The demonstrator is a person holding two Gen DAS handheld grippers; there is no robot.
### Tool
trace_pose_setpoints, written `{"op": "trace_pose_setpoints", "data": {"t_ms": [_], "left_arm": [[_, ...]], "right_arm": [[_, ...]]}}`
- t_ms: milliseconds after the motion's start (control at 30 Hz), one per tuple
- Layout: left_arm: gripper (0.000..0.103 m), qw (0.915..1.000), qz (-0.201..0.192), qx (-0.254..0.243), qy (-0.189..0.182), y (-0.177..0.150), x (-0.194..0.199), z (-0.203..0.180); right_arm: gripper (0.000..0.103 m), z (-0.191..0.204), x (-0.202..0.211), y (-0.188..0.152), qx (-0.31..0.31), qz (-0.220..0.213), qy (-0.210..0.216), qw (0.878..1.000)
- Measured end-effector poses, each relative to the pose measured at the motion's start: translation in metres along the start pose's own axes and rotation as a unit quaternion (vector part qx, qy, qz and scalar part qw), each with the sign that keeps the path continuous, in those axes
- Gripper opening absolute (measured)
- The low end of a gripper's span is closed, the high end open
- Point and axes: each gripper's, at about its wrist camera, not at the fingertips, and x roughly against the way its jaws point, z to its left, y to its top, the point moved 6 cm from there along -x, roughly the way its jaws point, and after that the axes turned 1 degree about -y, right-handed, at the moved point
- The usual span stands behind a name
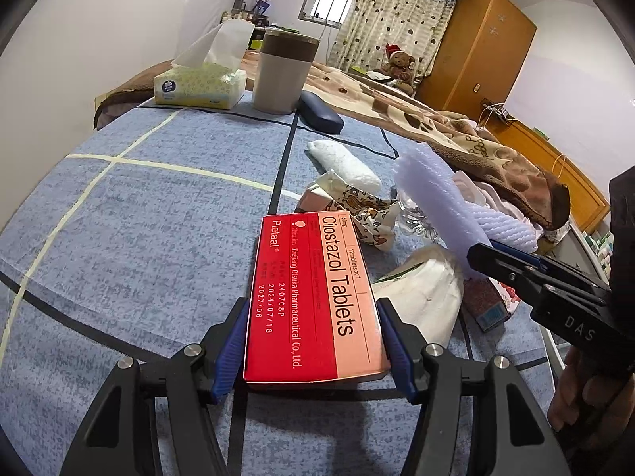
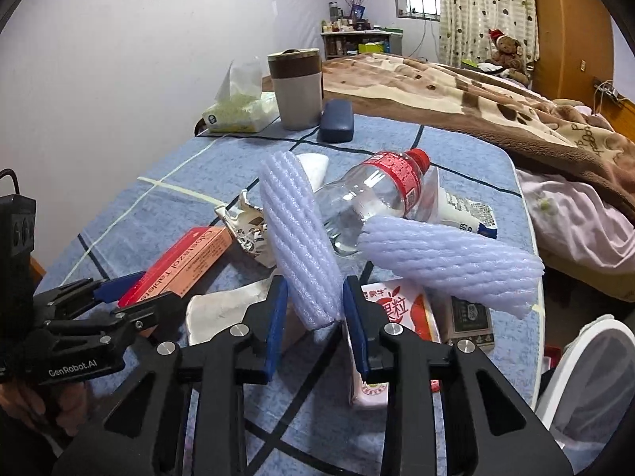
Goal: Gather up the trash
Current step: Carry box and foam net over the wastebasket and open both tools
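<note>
My left gripper [image 1: 313, 347] is shut on a red and pink tablet box [image 1: 313, 297], held just above the blue tablecloth; the box also shows in the right wrist view [image 2: 178, 265]. My right gripper [image 2: 313, 321] is shut on the lower end of a lilac foam net sleeve [image 2: 293, 234], which stands up from the jaws; it also shows in the left wrist view [image 1: 432, 194]. Trash lies around: an empty plastic bottle [image 2: 373, 194], a second foam sleeve [image 2: 452, 261], a crumpled printed wrapper [image 1: 357, 206], a white paper wad [image 1: 424, 293], a red drink carton [image 2: 401, 309].
At the table's far end stand a tissue box [image 1: 198, 83], a grey-brown cup [image 1: 283, 71] and a dark blue glasses case [image 1: 319, 111]. A bed with a brown blanket [image 2: 496, 95] lies to the right. A white bin rim [image 2: 591, 369] shows at the table's right edge.
</note>
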Motion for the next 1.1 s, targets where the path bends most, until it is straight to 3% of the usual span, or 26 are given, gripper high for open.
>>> {"op": "trace_pose_setpoints", "data": {"t_ms": [433, 1100], "left_arm": [[0.062, 0.9996, -0.023, -0.013, -0.003, 0.002, 0.026, -0.014], [0.062, 0.9966, -0.030, -0.070, -0.033, -0.009, 0.055, -0.084]], "right_arm": [[0.024, 0.002, 0.034, -0.003, -0.028, -0.032, 0.011, 0.999], [0.024, -0.035, 0.073, -0.030, -0.085, -0.049, -0.016, 0.995]]}}
